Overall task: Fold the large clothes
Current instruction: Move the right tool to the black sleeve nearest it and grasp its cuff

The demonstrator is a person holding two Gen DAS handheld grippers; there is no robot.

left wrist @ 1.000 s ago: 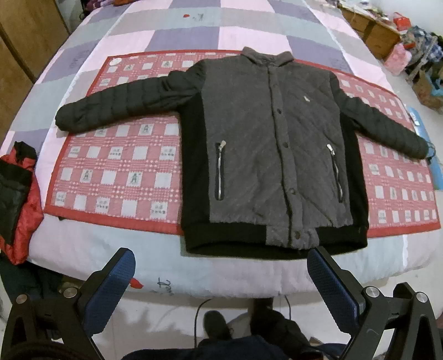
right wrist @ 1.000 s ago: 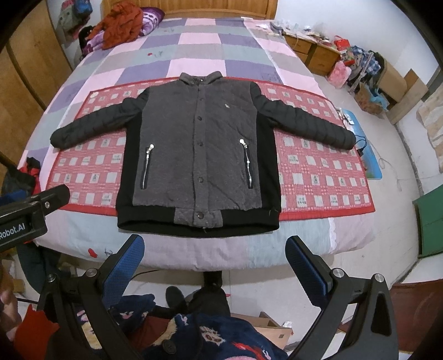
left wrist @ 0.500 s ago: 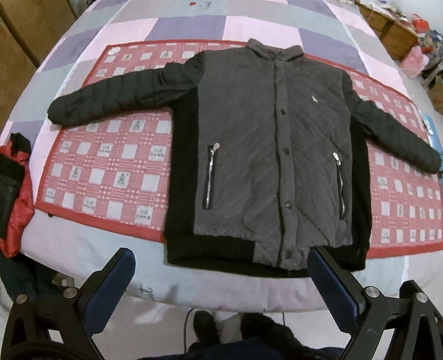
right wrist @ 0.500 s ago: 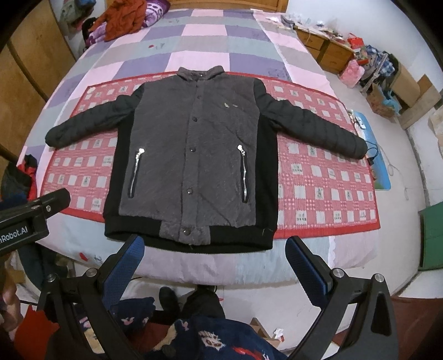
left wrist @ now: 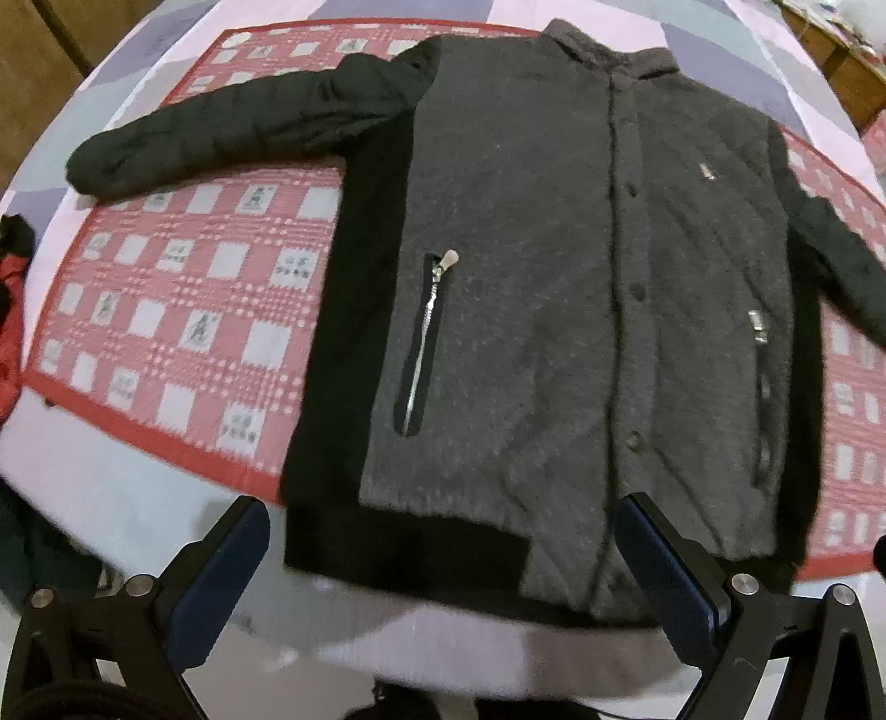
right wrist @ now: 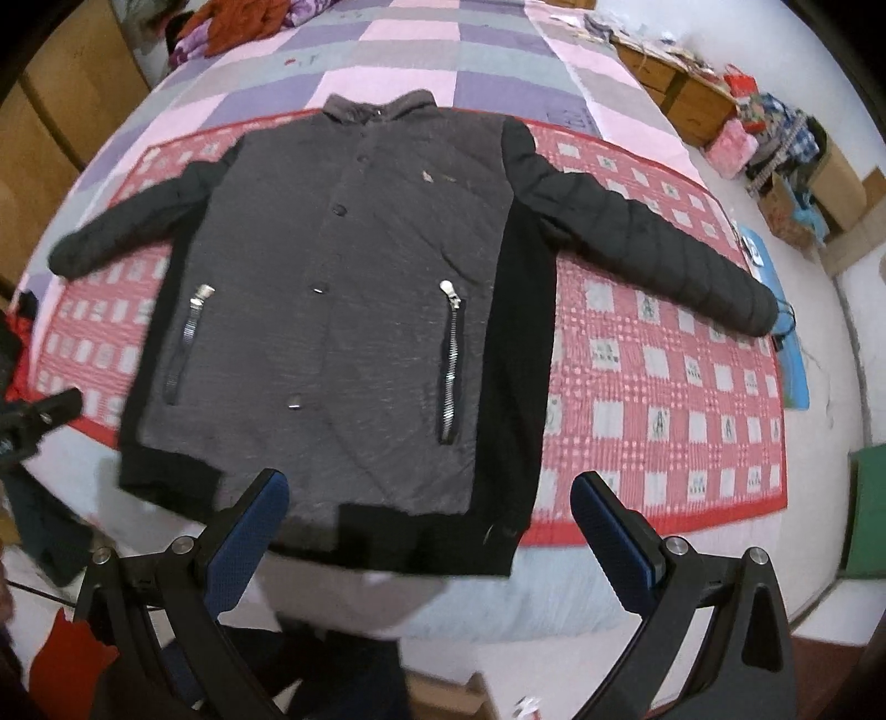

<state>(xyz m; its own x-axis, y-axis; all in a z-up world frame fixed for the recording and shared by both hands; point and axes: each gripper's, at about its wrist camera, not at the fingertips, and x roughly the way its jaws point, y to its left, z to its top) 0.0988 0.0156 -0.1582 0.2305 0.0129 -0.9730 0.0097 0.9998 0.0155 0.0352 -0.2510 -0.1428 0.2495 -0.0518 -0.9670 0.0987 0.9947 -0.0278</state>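
A grey quilted jacket (left wrist: 554,288) (right wrist: 354,310) with black sleeves and a black hem lies front-up, sleeves spread, on a red checked mat (left wrist: 183,310) (right wrist: 664,387) over the bed. My left gripper (left wrist: 443,559) is open and hovers just before the hem, its blue-padded fingers (left wrist: 221,576) astride the jacket's left half. The right gripper (right wrist: 429,537), also open and holding nothing, hangs over the hem at the jacket's right side. Neither gripper touches the cloth.
The bed has a pink, purple and grey patchwork cover (right wrist: 443,50). A red and black garment (left wrist: 11,310) hangs off the bed's left edge. Wooden cabinets and cluttered bags (right wrist: 775,127) stand on the floor to the right. Orange clothes (right wrist: 238,22) lie at the far head end.
Both grippers have moved forward and down toward the jacket's hem, so the jacket fills more of each view. Both stayed open. The jacket itself has not moved.
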